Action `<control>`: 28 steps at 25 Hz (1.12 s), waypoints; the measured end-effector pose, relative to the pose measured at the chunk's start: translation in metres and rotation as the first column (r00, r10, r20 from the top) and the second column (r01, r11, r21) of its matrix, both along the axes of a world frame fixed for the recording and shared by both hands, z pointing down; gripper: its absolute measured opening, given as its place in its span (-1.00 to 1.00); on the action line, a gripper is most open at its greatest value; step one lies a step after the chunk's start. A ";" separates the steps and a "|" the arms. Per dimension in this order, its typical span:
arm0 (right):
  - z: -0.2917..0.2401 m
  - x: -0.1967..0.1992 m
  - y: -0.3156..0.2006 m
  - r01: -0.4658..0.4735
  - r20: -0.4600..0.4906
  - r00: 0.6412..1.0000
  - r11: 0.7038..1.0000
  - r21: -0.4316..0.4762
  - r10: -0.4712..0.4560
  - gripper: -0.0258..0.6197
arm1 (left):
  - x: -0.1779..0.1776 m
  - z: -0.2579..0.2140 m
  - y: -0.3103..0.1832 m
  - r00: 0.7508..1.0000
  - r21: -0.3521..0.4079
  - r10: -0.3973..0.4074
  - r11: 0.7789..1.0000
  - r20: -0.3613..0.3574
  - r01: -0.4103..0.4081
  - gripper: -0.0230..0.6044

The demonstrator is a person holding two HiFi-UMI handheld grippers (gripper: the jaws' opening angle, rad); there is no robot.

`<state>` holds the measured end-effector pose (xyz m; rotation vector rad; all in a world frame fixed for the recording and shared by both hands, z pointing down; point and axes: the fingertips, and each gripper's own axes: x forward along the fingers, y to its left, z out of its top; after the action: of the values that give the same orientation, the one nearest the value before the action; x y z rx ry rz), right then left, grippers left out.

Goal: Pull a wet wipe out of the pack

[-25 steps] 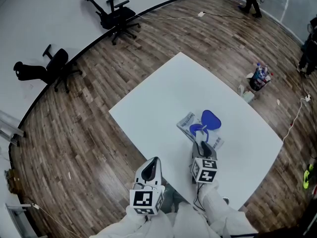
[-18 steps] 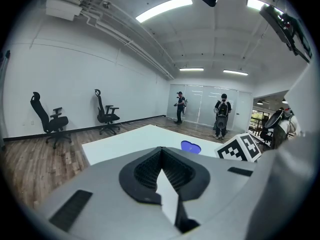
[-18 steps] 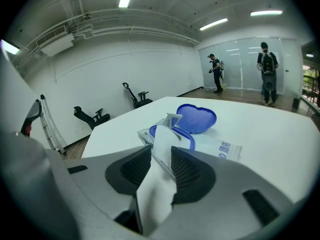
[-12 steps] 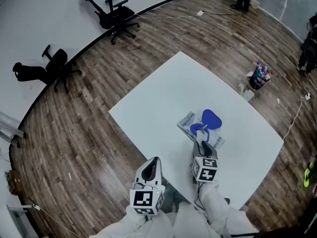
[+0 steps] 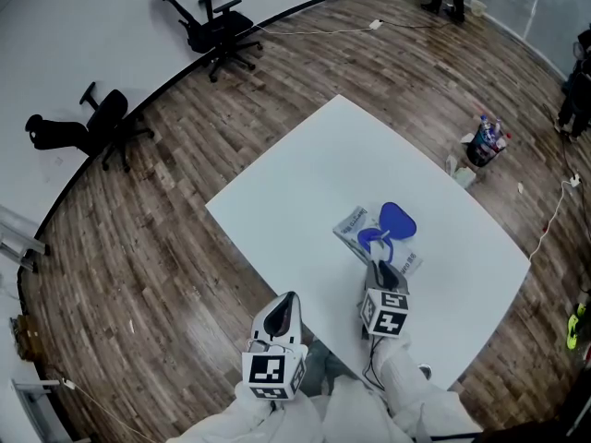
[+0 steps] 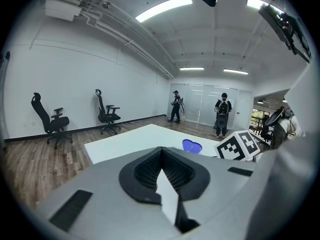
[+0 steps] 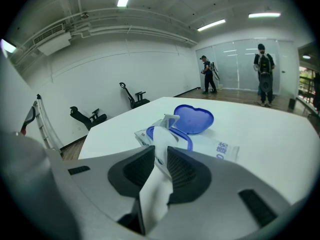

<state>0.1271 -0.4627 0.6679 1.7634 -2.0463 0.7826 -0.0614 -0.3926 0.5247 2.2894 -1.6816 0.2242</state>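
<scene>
A flat white wet-wipe pack point(image 5: 349, 225) with blue print is seen lying on the square white desk point(image 5: 305, 173), in the half nearest the person and a little inward from the near edge. Its rounded blue plastic lid point(image 5: 397, 220) is flipped open and lies on the far side of the pack's blue-rimmed opening. A white wet wipe point(image 7: 161, 131) is drawn up out of that opening and stretched toward the right gripper point(image 5: 379, 268), which is held just beside the pack's near side and angled downward. In the right gripper view the wipe is seen passing between the ribbed black fingers point(image 7: 137, 169). They have just been closing and are clamped against the wipe on both sides.

The left gripper point(image 5: 286, 300) is held well apart from the pack, near the desk's near edge and to the left of the right gripper. Its fingers are clenched together at the tips, with nothing between them.

Two black office chairs point(image 5: 217, 26) are seen standing on the wooden floor point(image 5: 138, 247) beyond the desk's far-left edge, by the white wall.
</scene>
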 end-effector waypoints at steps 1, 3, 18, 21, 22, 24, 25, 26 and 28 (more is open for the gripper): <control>-0.001 0.000 0.000 -0.001 -0.001 1.000 1.000 0.001 0.001 -0.66 | 0.000 -0.001 0.000 1.000 0.001 -0.001 1.000 -0.001 0.001 -0.93; -0.001 0.000 0.000 -0.004 -0.007 1.000 1.000 0.003 0.004 -0.70 | -0.001 -0.001 0.001 1.000 0.002 -0.001 1.000 -0.003 0.001 -0.93; -0.001 0.004 0.002 -0.007 -0.029 1.000 1.000 0.000 0.007 -0.89 | -0.006 -0.001 0.004 1.000 0.005 -0.017 1.000 -0.003 0.017 -0.93; -0.001 0.007 0.002 -0.010 -0.024 1.000 1.000 0.001 0.010 -0.89 | -0.004 -0.001 0.004 1.000 0.005 -0.014 1.000 -0.003 0.014 -0.93; -0.001 0.007 0.002 -0.010 -0.025 1.000 1.000 0.004 0.010 -0.89 | -0.003 -0.001 0.004 1.000 0.006 -0.012 1.000 -0.003 0.012 -0.93; -0.002 0.007 0.002 -0.010 -0.025 1.000 1.000 0.008 0.010 -0.89 | -0.001 -0.001 0.005 1.000 0.008 -0.007 1.000 -0.004 0.007 -0.93; -0.002 0.007 0.002 -0.010 -0.024 1.000 1.000 0.009 0.010 -0.89 | -0.001 -0.002 0.005 1.000 0.010 -0.005 1.000 -0.005 0.005 -0.93; -0.003 0.007 0.002 -0.009 -0.022 1.000 1.000 0.011 0.009 -0.89 | -0.001 -0.003 0.005 1.000 0.012 -0.003 1.000 -0.006 0.004 -0.93; -0.004 0.007 0.003 -0.005 -0.019 1.000 1.000 0.013 0.005 -0.89 | -0.001 -0.005 0.004 1.000 0.015 -0.004 1.000 -0.007 0.004 -0.93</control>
<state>0.1338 -0.4602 0.6641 1.7764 -2.0398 0.7530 -0.0623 -0.3885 0.5198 2.2944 -1.6897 0.2035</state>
